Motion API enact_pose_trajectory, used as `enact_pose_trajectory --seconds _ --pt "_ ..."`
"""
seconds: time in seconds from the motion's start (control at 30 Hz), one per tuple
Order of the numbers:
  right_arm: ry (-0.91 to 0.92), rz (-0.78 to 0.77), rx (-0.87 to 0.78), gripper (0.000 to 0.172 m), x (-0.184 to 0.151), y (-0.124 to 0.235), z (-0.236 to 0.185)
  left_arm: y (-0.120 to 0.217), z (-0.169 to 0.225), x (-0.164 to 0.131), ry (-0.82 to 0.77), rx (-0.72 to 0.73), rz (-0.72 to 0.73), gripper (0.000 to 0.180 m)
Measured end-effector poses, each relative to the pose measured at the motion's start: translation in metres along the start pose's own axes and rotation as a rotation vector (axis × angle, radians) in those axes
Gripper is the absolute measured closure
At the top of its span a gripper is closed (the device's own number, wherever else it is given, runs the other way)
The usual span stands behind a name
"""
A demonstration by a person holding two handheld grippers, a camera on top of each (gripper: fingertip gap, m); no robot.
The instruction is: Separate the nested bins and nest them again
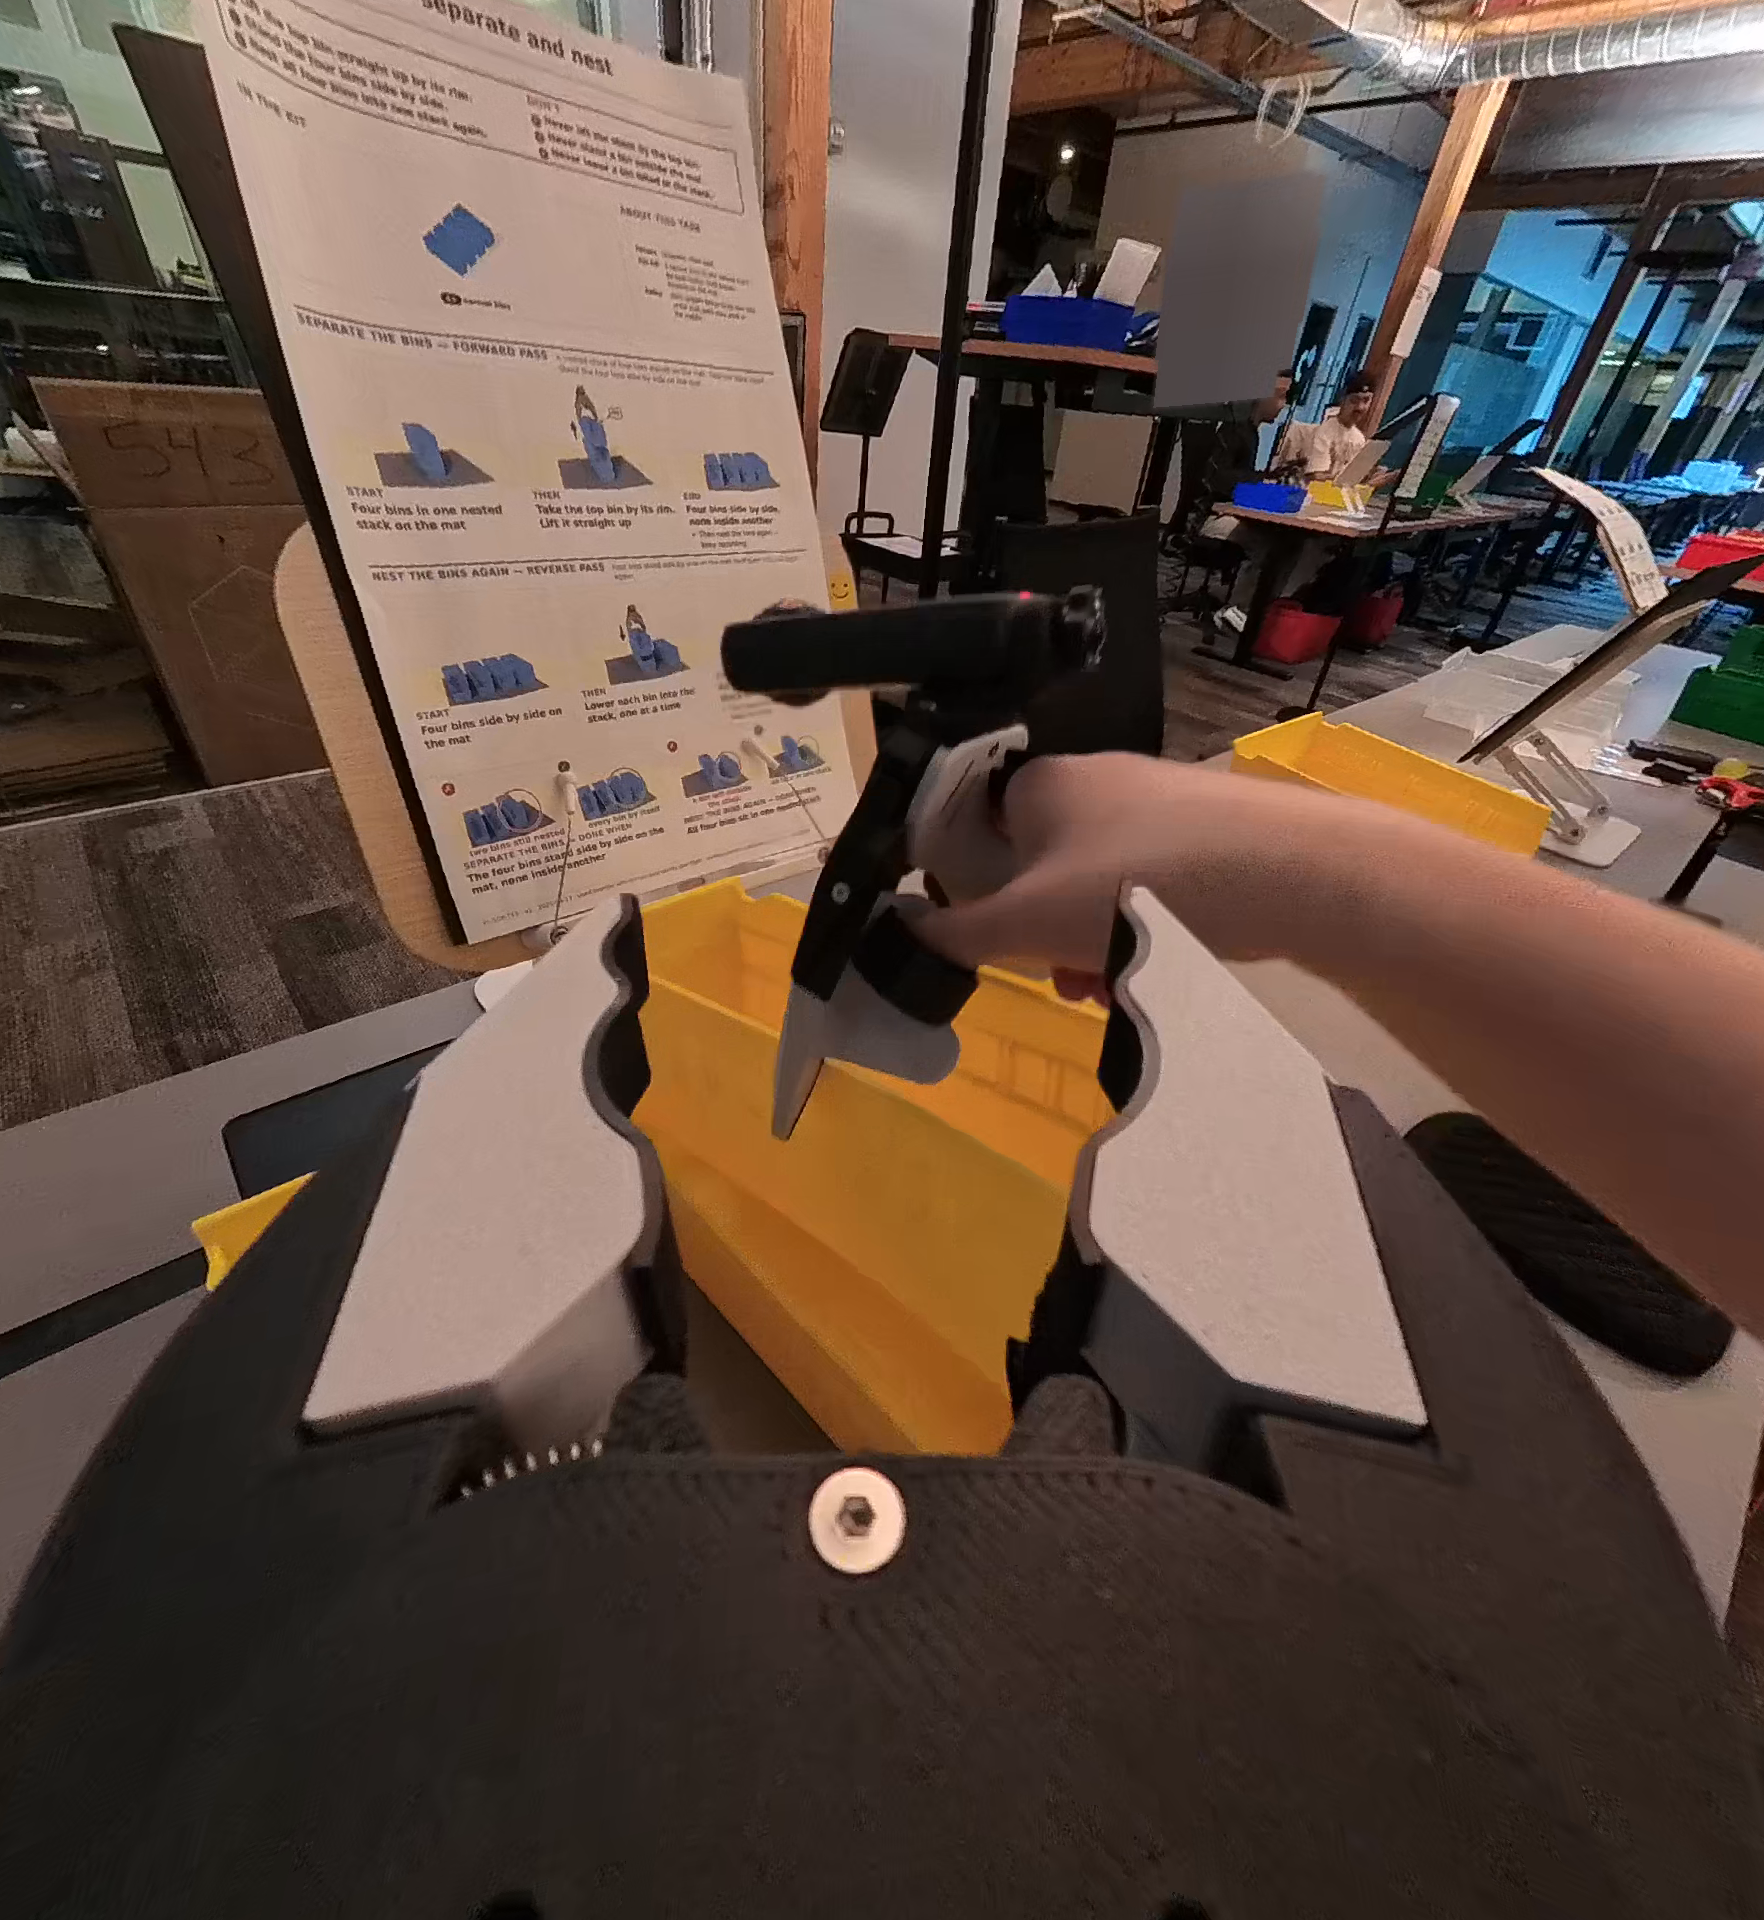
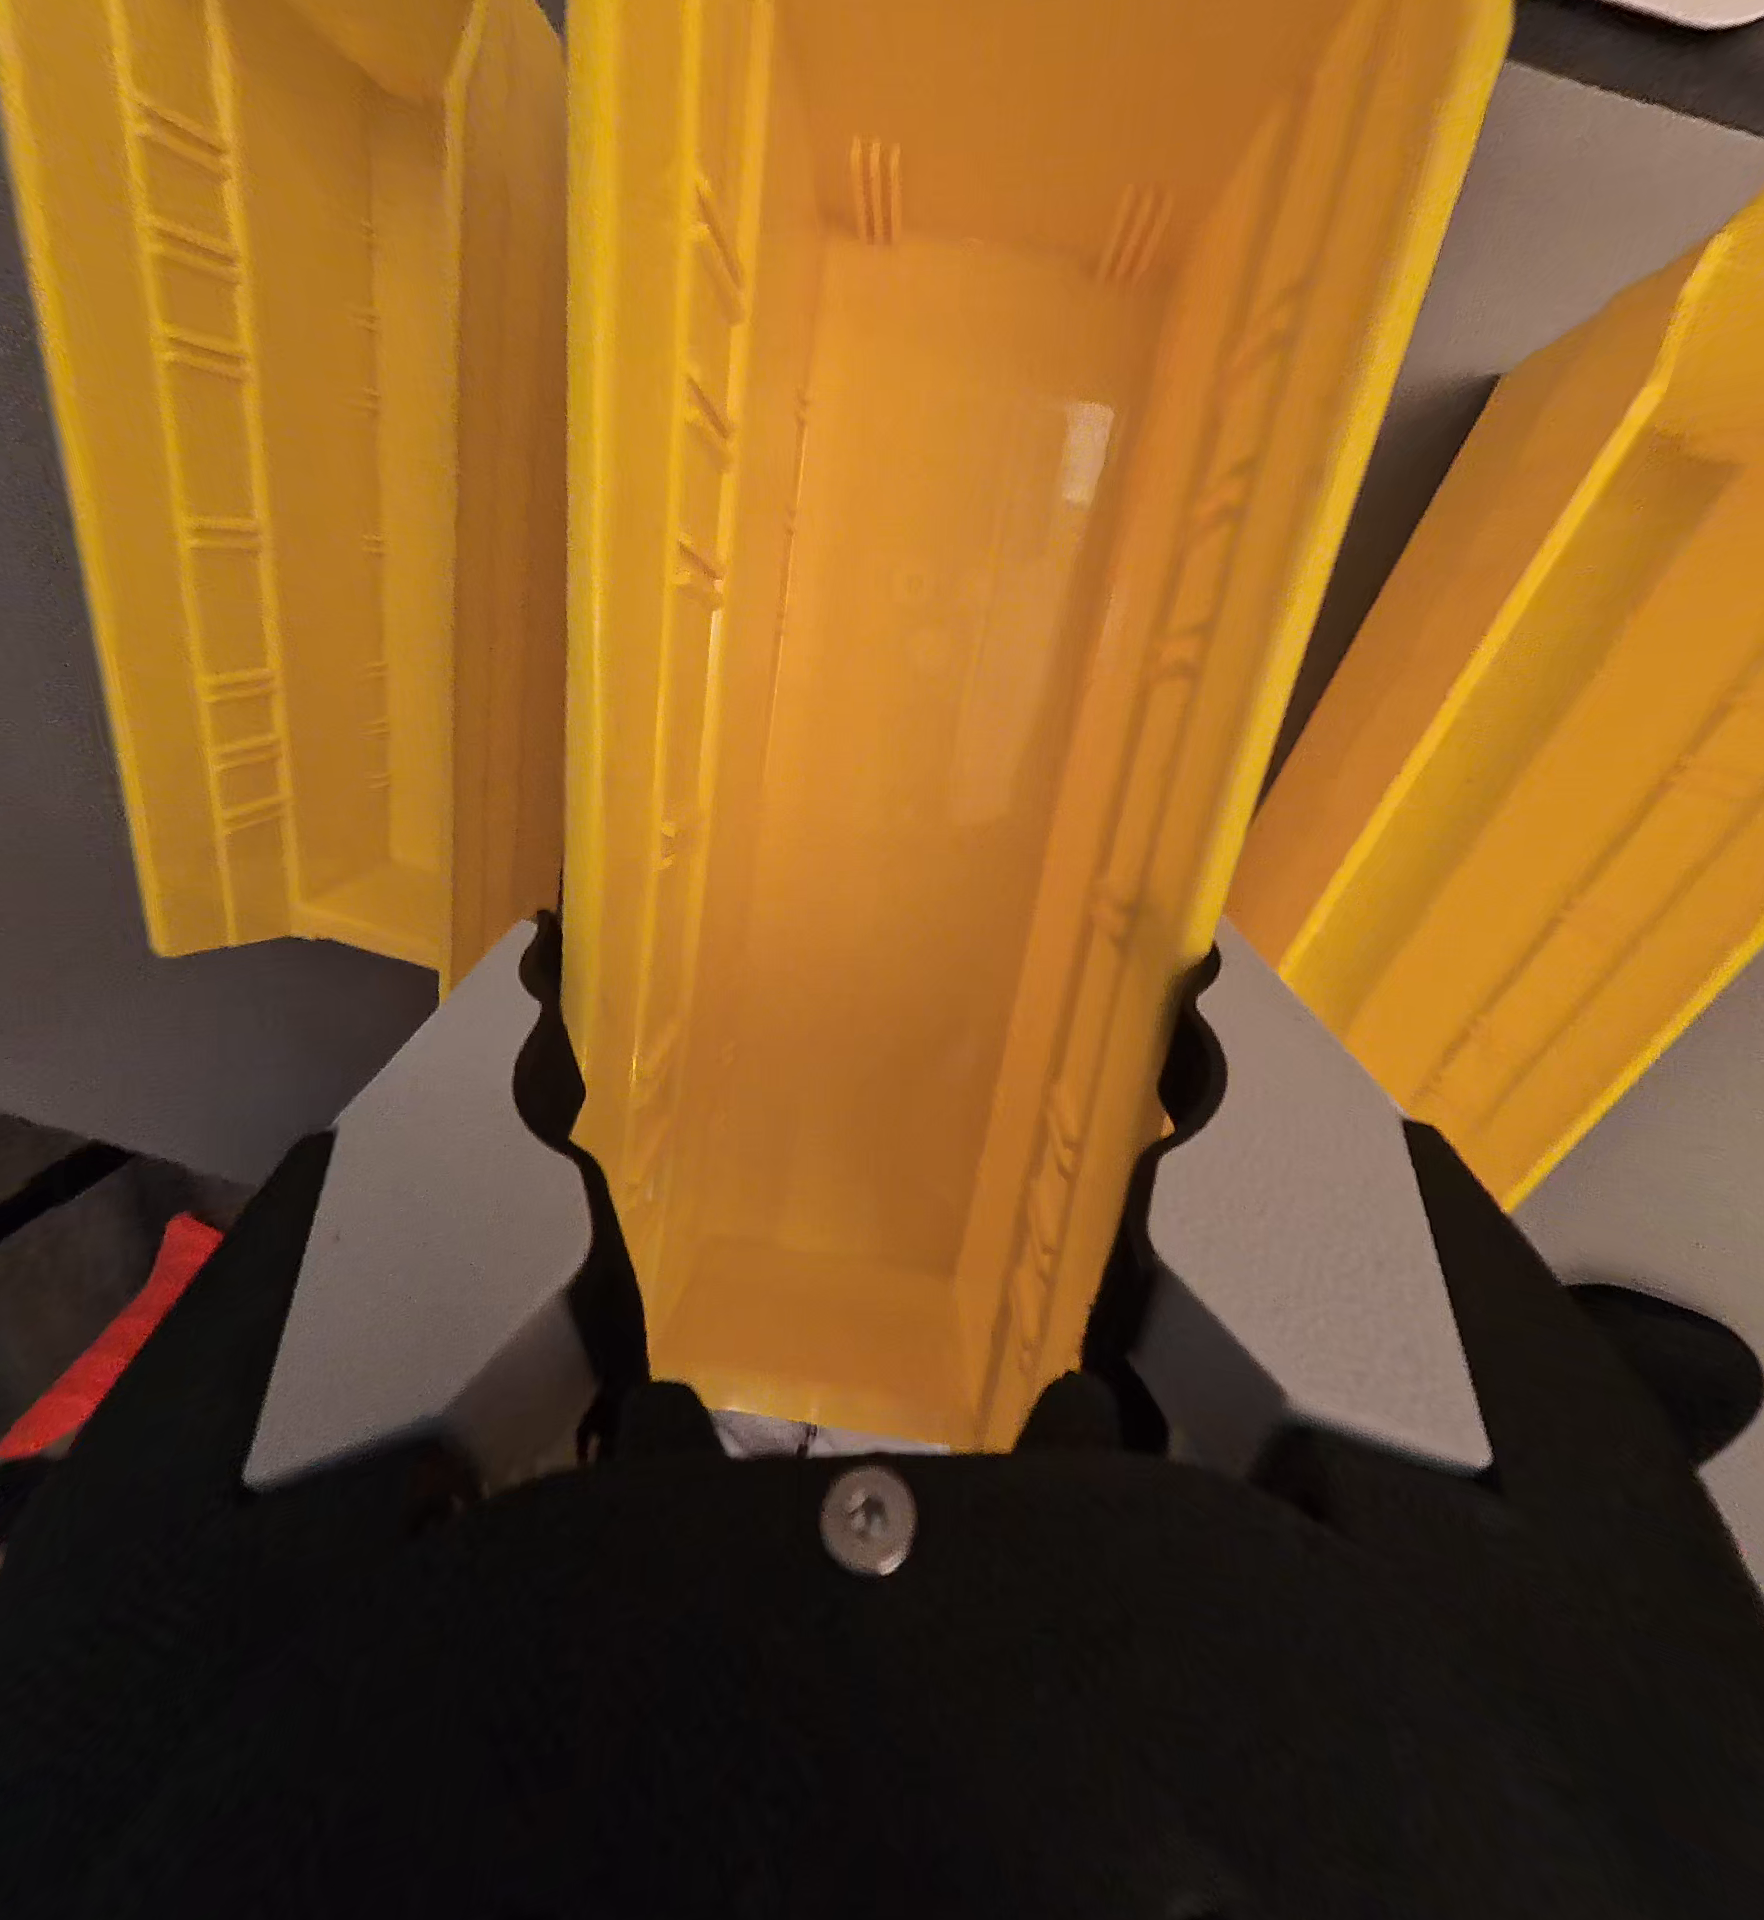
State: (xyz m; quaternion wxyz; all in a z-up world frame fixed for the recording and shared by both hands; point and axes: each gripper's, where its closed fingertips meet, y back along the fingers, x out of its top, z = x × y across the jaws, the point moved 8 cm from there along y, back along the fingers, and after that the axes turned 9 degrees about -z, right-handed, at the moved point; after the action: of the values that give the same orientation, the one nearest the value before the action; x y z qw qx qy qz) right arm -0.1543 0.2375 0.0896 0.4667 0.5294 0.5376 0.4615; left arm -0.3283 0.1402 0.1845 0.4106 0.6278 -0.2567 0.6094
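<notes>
Bins in yellow plastic fill both of your wrist views. Your right gripper (image 2: 873,1039) has its jaws spread wide and clamped across the width of the middle bin (image 2: 961,675), with the dark pads (image 2: 545,1049) pressed on the outside of its two long walls near the end closest to you; you look straight down into its open inside. A second bin (image 2: 265,499) stands just beside it on the left, nearly touching along the long wall, and a third bin (image 2: 1584,779) lies to the right, apart and angled away. All sit over the grey worktop (image 2: 16,727).

Your left gripper (image 1: 873,997) points at the side of the same cluster. Its jaws stand apart with the yellow bin (image 1: 857,1226) between them; whether the left pads (image 1: 629,1018) press on its walls cannot be told, since your right forearm crosses in front of the right-hand finger. From here the right gripper (image 1: 805,1101) shows reaching down over the bin's rim, held by your right hand (image 1: 1044,862). Another yellow bin (image 1: 1397,779) rests farther off toward the far right of the worktop. A white instruction sheet (image 1: 545,468) stands propped at the far edge.
</notes>
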Motion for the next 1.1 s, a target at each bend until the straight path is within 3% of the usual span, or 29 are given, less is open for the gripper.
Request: enact_pose_trajectory --seconds 0.23,0.4,0.53,0.8,1.1 --pt "-0.029 0.017 0.082 0.056 -0.022 0.059 0.056 0.004 0.004 0.001 -0.006 -0.028 0.016 0.092" --pt "-0.092 0.044 0.073 0.056 -0.047 0.094 0.134 0.001 0.002 0.0 -0.001 -0.025 0.003 0.092" --pt "-0.17 0.044 0.035 0.056 -0.067 0.1 0.201 -0.001 0.001 0.0 0.0 -0.011 -0.006 0.092" --pt "-0.263 -0.017 -0.071 0.056 -0.085 0.039 0.299 -0.005 0.001 -0.001 -0.006 0.028 -0.026 0.092" --pt "-0.224 0.028 -0.122 0.055 -0.079 -0.044 0.34 -0.021 0.007 -0.003 -0.038 0.065 -0.088 0.092"
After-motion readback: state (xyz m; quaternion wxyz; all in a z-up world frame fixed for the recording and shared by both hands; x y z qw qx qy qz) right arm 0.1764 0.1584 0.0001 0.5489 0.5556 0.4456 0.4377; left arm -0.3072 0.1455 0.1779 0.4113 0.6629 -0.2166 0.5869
